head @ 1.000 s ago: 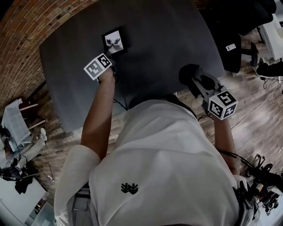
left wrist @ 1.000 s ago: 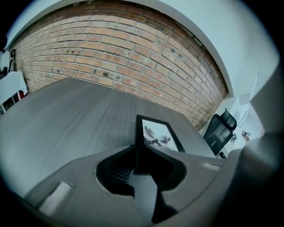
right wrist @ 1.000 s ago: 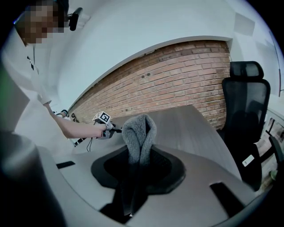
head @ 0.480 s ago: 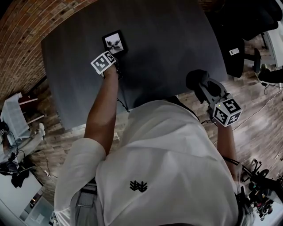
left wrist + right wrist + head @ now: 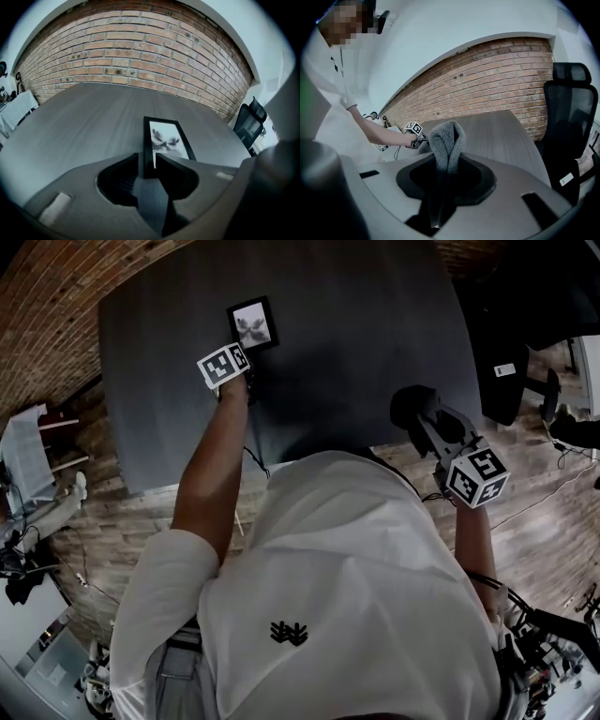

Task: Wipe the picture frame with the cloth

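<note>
Dark surface (image 5: 356,334) bears the picture frame (image 5: 252,324), its near edge between the left hand-held gripper's (image 5: 147,158) jaws, which have just been opening. Right hand-held gripper (image 5: 446,161) clamps the cloth (image 5: 446,136) well apart from it, so the wiping looks not yet begun.

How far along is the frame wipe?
Done: right gripper is shut on the cloth. In hand: left gripper, jaws just opened, straddles the near edge of the picture frame, flat on the table. Left: the wiping; cloth hangs well clear of the frame.

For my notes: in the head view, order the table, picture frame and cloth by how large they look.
1. table, by far.
2. picture frame and cloth look alike; the cloth seems nearer the camera, so I leave them unranked.
</note>
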`<control>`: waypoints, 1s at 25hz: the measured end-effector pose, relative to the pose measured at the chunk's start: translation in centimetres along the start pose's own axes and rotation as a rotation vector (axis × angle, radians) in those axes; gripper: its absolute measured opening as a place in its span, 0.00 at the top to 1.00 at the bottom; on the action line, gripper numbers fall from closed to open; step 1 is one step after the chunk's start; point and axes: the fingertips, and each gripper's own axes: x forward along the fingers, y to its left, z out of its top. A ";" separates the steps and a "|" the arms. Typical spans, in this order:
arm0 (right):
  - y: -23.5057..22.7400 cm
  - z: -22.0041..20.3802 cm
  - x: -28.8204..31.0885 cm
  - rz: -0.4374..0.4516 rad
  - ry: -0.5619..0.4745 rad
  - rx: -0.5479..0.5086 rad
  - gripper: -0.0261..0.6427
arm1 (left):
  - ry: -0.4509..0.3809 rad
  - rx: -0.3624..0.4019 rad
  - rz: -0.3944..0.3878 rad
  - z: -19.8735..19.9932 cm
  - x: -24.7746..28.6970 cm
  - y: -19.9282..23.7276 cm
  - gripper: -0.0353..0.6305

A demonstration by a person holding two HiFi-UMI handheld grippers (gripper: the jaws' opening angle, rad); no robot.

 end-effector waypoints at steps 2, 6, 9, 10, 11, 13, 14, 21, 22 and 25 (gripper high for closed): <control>-0.4 0.4 0.5 0.028 0.000 -0.008 0.80 | -0.016 -0.006 -0.005 0.1 -1.0 -0.3 0.78; -0.4 1.5 2.1 0.101 0.007 -0.049 0.80 | -0.057 -0.031 -0.023 0.4 -4.0 -0.5 0.78; -0.3 2.7 4.0 0.163 0.019 -0.089 0.80 | -0.074 -0.068 -0.065 0.4 -6.4 -1.0 0.78; -0.3 3.1 4.6 0.183 0.023 -0.103 0.80 | -0.076 -0.072 -0.084 0.3 -7.2 -1.4 0.79; -0.3 3.5 5.1 0.203 0.026 -0.118 0.80 | -0.079 -0.071 -0.105 0.2 -8.1 -2.1 0.81; -0.2 4.1 6.2 0.248 0.033 -0.149 0.80 | -0.093 -0.050 -0.147 0.0 -10.0 -3.7 0.86; -0.1 4.4 6.8 0.275 0.038 -0.165 0.80 | -0.104 -0.034 -0.164 -0.1 -11.1 -4.5 0.87; 2.9 6.6 10.3 0.440 0.070 -0.271 0.80 | -0.118 0.002 -0.331 -2.1 -18.9 -9.6 0.93; 3.2 6.6 10.6 0.457 0.073 -0.278 0.80 | -0.116 0.005 -0.356 -2.6 -19.9 -10.6 0.93; 4.5 6.7 11.4 0.505 0.083 -0.301 0.80 | -0.121 0.002 -0.426 -3.7 -22.8 -12.9 0.93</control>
